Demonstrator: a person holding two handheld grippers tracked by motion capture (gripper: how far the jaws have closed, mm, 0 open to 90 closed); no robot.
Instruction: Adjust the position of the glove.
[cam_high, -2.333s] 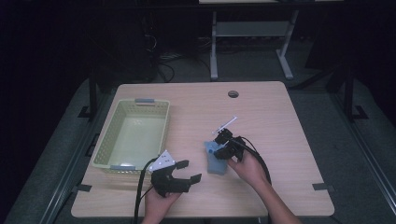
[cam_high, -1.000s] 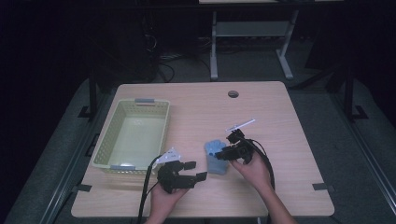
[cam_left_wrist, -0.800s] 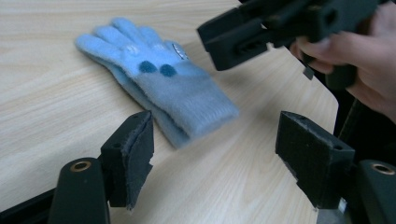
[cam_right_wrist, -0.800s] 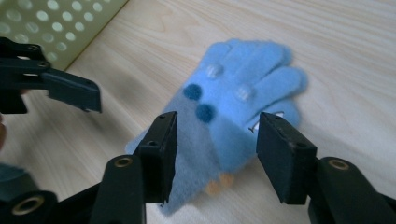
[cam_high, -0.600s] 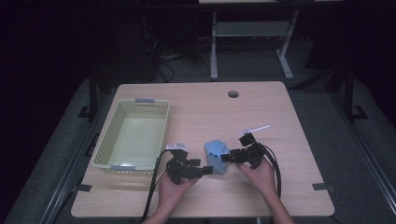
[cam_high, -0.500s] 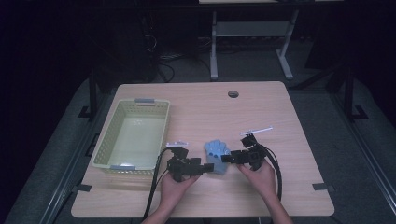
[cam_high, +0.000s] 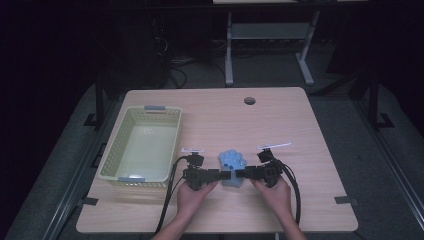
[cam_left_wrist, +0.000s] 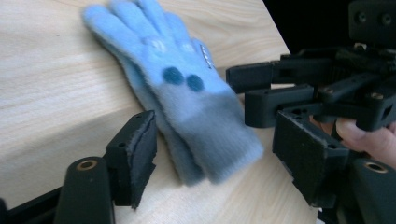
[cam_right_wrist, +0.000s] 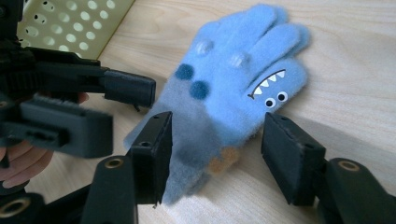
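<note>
Fuzzy blue knitted glove with a toothy monster face lies flat on the light wooden tabletop, just right of the pale green perforated plastic basket. I have my left gripper and right gripper pointing at each other across the glove's cuff. Both sets of fingers have just been closing a little; they stand apart around the cuff, and neither pair presses the wool. The glove's fingertips point away from me.
</note>
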